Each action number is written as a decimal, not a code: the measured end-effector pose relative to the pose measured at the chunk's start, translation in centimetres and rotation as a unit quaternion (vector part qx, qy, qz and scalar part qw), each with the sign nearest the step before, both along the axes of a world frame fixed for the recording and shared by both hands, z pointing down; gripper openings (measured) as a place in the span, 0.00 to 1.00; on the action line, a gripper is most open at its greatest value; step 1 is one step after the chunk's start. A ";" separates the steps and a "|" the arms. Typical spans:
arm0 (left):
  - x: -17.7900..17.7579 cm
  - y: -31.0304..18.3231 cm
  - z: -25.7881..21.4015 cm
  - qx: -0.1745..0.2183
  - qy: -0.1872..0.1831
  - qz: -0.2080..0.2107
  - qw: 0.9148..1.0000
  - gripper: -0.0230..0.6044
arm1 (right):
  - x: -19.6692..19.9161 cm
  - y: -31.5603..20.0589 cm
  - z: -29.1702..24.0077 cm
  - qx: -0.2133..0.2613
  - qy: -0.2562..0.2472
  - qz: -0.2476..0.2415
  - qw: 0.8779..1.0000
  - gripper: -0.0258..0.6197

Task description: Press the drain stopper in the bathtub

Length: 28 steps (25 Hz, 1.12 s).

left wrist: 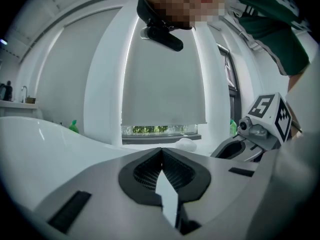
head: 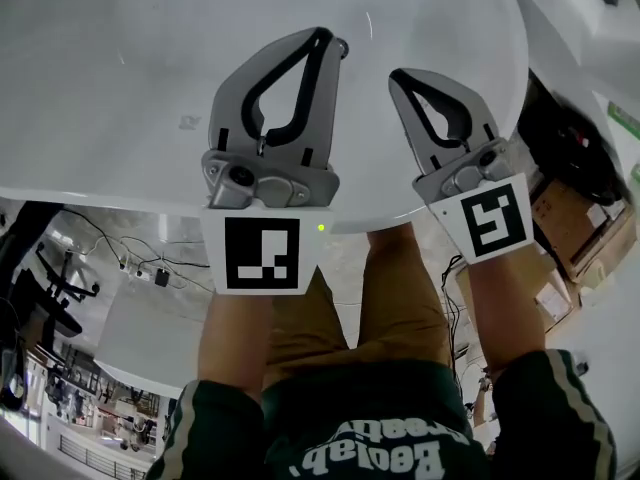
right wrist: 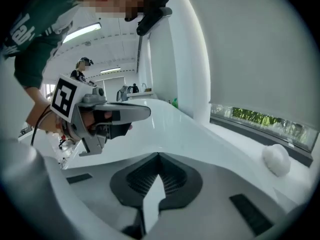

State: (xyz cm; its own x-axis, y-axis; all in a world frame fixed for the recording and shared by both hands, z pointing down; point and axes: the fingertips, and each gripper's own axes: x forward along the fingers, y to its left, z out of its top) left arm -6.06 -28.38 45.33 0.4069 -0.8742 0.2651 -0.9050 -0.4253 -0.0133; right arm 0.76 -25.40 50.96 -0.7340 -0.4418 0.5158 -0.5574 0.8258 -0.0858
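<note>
Both pairs of jaws are closed tip to tip with nothing between them. The left gripper [head: 325,40] and the right gripper [head: 400,76] hang side by side over the white tub [head: 110,98]. I can't see the stopper in any view; I judge it sits low on the tub floor, out of frame. It should be a stiff, sprung cap, probably smooth and slick. I wouldn't grasp it at all, but push its centre straight down with shut tips so they don't skid off.

support: bathtub rim [right wrist: 200,129], white | ledge [right wrist: 240,140] under window [right wrist: 260,118] | on ledge: white rounded lump [right wrist: 276,159]
</note>
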 end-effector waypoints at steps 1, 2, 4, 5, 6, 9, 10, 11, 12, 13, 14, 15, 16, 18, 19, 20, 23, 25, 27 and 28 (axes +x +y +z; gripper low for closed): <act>-0.3 -0.1 0.8 -0.004 -0.001 -0.008 1.000 0.04 | -0.1 -0.1 1.4 -0.007 0.008 -0.010 1.000 0.06; -0.5 -0.1 1.7 -0.008 -0.001 -0.016 1.000 0.04 | -0.2 -0.1 2.7 -0.015 0.017 -0.020 1.000 0.06; -0.7 -0.1 3.4 -0.014 -0.005 -0.027 1.000 0.04 | -0.1 -0.4 5.4 -0.025 0.032 -0.035 0.999 0.06; -0.8 -0.1 4.2 -0.017 -0.008 -0.031 0.999 0.05 | -0.3 -0.6 6.5 -0.027 0.037 -0.041 0.998 0.06; -1.0 -0.1 4.9 -0.020 -0.010 -0.036 0.999 0.04 | -0.5 -0.8 7.6 -0.030 0.041 -0.048 0.998 0.06; -2.2 -0.5 6.6 -0.027 -0.006 -0.053 0.998 0.04 | -1.8 -1.2 10.6 -0.038 0.057 -0.070 0.995 0.06; -2.4 -0.6 7.2 -0.029 -0.003 -0.057 0.998 0.04 | -2.3 -1.3 11.6 -0.039 0.060 -0.079 0.994 0.06; -2.5 -0.6 7.8 -0.029 0.000 -0.059 0.998 0.04 | -2.7 -1.2 12.7 -0.039 0.064 -0.090 0.993 0.06; -2.6 -0.5 8.3 -0.029 0.001 -0.057 0.998 0.04 | -3.0 -1.1 13.8 -0.038 0.068 -0.099 0.992 0.06; -2.8 -0.4 8.9 -0.030 0.002 -0.056 0.998 0.04 | -3.3 -0.9 15.1 -0.038 0.074 -0.107 0.991 0.06; -3.0 -0.4 9.5 -0.031 0.003 -0.057 0.998 0.04 | -3.5 -0.8 16.5 -0.040 0.081 -0.113 0.989 0.06; -3.4 -0.4 10.0 -0.034 0.006 -0.060 0.998 0.04 | -3.6 -0.8 17.8 -0.041 0.090 -0.118 0.988 0.06; -3.7 -0.5 10.5 -0.037 0.010 -0.064 0.997 0.04 | -3.6 -0.8 19.1 -0.043 0.100 -0.122 0.987 0.06; -4.2 -0.7 11.5 -0.044 0.016 -0.072 0.996 0.05 | -3.6 -1.1 21.5 -0.048 0.116 -0.126 0.984 0.06; -4.3 -0.6 12.1 -0.049 0.018 -0.075 0.996 0.04 | -3.6 -1.2 22.7 -0.054 0.121 -0.127 0.983 0.06; -4.4 -0.5 12.6 -0.055 0.020 -0.076 0.995 0.04 | -3.7 -1.2 23.8 -0.061 0.124 -0.127 0.982 0.06; -4.5 -0.1 14.1 -0.067 0.024 -0.077 0.994 0.04 | -4.1 -0.8 26.7 -0.078 0.133 -0.134 0.979 0.06; -4.5 -0.1 15.1 -0.073 0.029 -0.077 0.994 0.04 | -4.2 -0.7 28.6 -0.083 0.143 -0.139 0.977 0.06; -4.5 0.0 16.0 -0.080 0.030 -0.078 0.993 0.04 | -4.4 -0.7 30.2 -0.090 0.149 -0.139 0.975 0.06; -4.5 0.1 16.4 -0.083 0.030 -0.078 0.993 0.04 | -4.4 -0.8 30.9 -0.095 0.151 -0.138 0.974 0.06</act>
State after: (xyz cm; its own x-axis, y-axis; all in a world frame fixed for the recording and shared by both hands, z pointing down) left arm -10.57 -28.26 61.72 0.2900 -0.8740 0.3899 -0.9568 -0.2726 0.1007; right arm -3.63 -26.16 81.87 -0.6137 -0.1253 0.7795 -0.3406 0.9328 -0.1182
